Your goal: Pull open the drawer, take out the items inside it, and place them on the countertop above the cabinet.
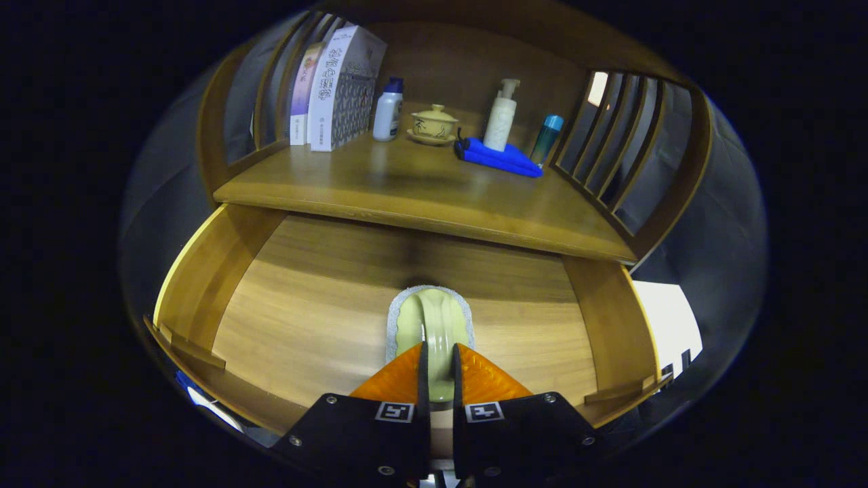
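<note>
The wooden drawer [203, 271] is pulled open below the countertop [420, 196]. Inside it is a pale green scrubbing brush [429, 318] with a raised handle and a grey pad underneath, resting on or just above the drawer floor. My gripper [439, 362] is shut on the brush's handle, both fingers pressing its sides at the near end. The rest of the brush reaches ahead of the fingers toward the cabinet.
On the countertop stand several books [336, 88], a small white bottle [388, 112], a lidded yellow teacup [434, 125], a white pump bottle [500, 115], a folded blue umbrella [502, 159] and a teal bottle [546, 139]. Slatted wooden sides [610, 142] flank the shelf.
</note>
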{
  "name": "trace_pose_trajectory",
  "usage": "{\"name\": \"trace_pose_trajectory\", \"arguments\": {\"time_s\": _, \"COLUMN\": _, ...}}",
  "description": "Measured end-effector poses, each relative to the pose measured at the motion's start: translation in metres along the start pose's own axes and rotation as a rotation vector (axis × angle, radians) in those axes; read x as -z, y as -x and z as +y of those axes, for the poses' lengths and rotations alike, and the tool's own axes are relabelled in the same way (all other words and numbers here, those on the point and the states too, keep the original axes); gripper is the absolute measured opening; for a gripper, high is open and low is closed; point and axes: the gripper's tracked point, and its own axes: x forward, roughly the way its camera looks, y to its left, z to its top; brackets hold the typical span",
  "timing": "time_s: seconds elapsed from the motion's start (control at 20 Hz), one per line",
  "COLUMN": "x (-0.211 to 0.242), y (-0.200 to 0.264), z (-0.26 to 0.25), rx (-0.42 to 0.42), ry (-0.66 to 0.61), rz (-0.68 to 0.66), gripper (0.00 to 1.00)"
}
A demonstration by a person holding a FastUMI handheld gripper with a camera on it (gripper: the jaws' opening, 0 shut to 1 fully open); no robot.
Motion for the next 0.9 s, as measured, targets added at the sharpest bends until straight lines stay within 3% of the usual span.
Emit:
{"name": "trace_pose_trajectory", "arguments": {"time_s": 0.45, "x": -0.092, "y": 0.04, "z": -0.017, "rx": 0.009, "ry": -0.079, "rz": -0.209, "gripper": 0.13}}
{"name": "trace_pose_trajectory", "arguments": {"time_s": 0.9, "x": -0.188, "y": -0.019, "z": -0.032, "rx": -0.037, "ry": -0.151, "rz": -0.327, "gripper": 0.13}}
